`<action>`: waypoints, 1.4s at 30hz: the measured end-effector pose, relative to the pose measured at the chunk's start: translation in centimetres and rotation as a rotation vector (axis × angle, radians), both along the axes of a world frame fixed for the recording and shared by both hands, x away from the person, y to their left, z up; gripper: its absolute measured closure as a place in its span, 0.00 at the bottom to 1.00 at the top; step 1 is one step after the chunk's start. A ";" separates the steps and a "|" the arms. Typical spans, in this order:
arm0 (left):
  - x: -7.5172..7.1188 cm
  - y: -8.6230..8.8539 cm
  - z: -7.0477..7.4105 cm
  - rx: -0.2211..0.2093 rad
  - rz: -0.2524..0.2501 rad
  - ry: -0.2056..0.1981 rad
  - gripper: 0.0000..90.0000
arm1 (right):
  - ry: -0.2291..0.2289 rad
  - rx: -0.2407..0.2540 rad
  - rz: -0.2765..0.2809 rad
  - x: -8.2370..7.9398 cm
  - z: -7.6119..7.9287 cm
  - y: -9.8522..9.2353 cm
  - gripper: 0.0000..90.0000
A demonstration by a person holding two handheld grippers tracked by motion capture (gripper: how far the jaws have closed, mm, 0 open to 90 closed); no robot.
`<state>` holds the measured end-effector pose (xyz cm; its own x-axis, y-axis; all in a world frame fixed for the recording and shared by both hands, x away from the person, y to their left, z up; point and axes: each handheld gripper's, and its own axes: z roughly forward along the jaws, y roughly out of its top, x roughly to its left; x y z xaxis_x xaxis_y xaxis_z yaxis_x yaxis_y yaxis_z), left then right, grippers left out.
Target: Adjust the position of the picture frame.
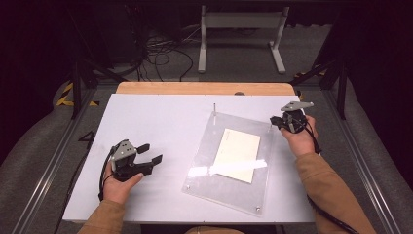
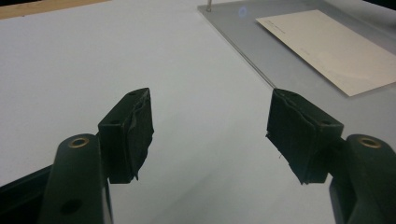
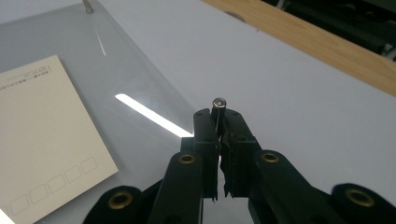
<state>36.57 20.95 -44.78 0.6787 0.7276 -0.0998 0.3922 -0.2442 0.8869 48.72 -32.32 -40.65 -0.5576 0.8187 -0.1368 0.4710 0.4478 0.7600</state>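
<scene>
Broadly, a white table point(image 1: 160, 122) with a wooden strip point(image 1: 204, 88) along its far edge carries everything. On its right half lies a clear acrylic plate point(image 1: 214, 187), turned at a slant, with small metal fasteners at its near corners and a thin upright metal pin point(image 1: 215, 108) at its far left corner. A cream envelope point(image 1: 238, 154) lies flat within the plate's outline, printed boxes along one end; whether it sits on or under the acrylic cannot be told. A bright streak of reflected light crosses the plate near the envelope's near edge. The left gripper point(image 1: 148, 155) is held in the person's left hand point(image 1: 119, 185) over bare table left of the plate, its fingers point(image 2: 133, 130) spread wide apart with nothing between them. The right gripper point(image 1: 276, 122), held in the right hand point(image 1: 301, 139), sits at the plate's far right corner, its fingers point(image 3: 205, 140) pressed together, pinching a second upright pin point(image 3: 218, 106) whose rounded metal head rises just above their tips.
</scene>
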 end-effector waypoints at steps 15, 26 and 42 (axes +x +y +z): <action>-0.2 0.3 -0.1 0.001 -0.002 0.002 0.35 | -0.064 -0.016 0.151 3.9 2.2 5.6 0.95; -0.1 0.3 -0.2 0.009 -0.014 0.001 0.35 | -0.017 0.000 0.184 6.1 0.7 7.6 0.95; -0.2 0.1 -0.2 0.011 -0.018 0.009 0.35 | -0.015 0.070 0.161 6.2 0.1 7.3 0.86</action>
